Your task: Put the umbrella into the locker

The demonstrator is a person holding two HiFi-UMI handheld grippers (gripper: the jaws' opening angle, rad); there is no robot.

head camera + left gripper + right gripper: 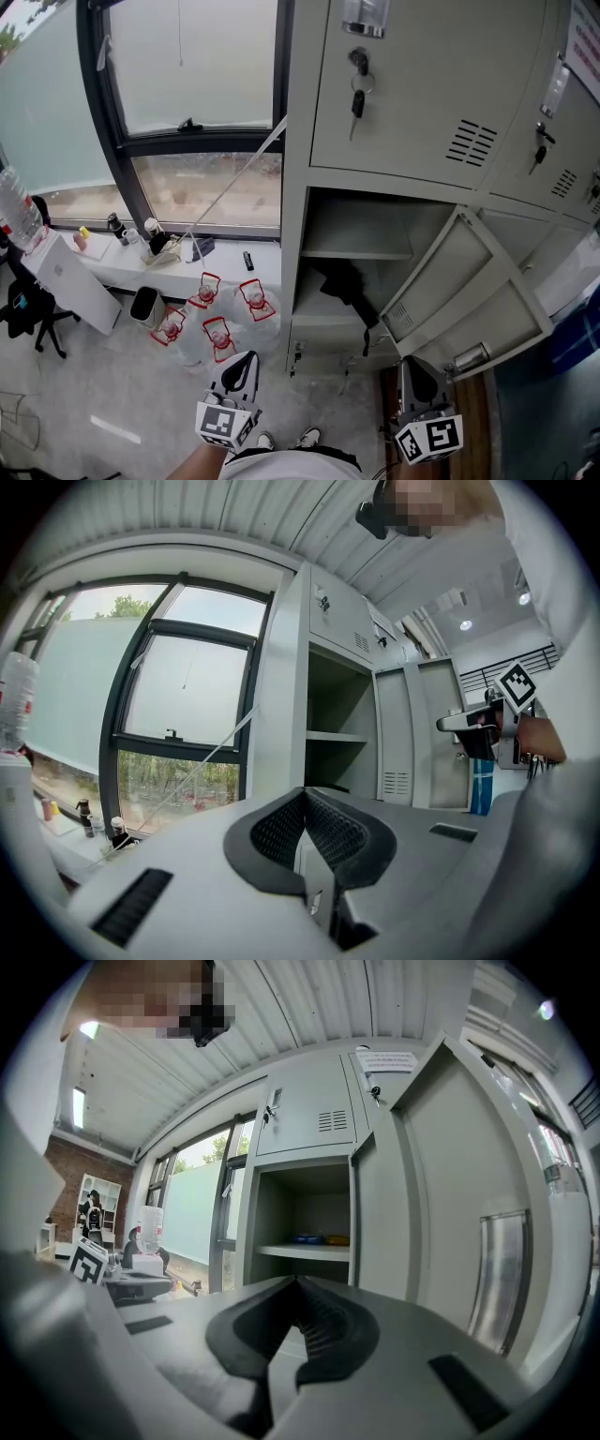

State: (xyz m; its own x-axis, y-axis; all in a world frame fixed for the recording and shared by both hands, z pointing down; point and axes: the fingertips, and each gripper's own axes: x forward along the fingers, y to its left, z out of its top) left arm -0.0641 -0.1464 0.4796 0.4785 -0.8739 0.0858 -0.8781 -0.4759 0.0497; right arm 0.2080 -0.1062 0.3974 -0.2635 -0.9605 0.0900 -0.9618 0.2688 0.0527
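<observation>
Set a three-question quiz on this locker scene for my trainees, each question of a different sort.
1. True or false: a locker door stands open.
2. How many red-handled bottles are on the floor? A two, B four, C six.
3. Fill in: the jaws of the left gripper and the right gripper are ___ and hold nothing.
Key: 1 true; 2 B; 3 shut.

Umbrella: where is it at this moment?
In the head view, the umbrella lies inside the open locker, under its shelf, left of the open door.
</observation>
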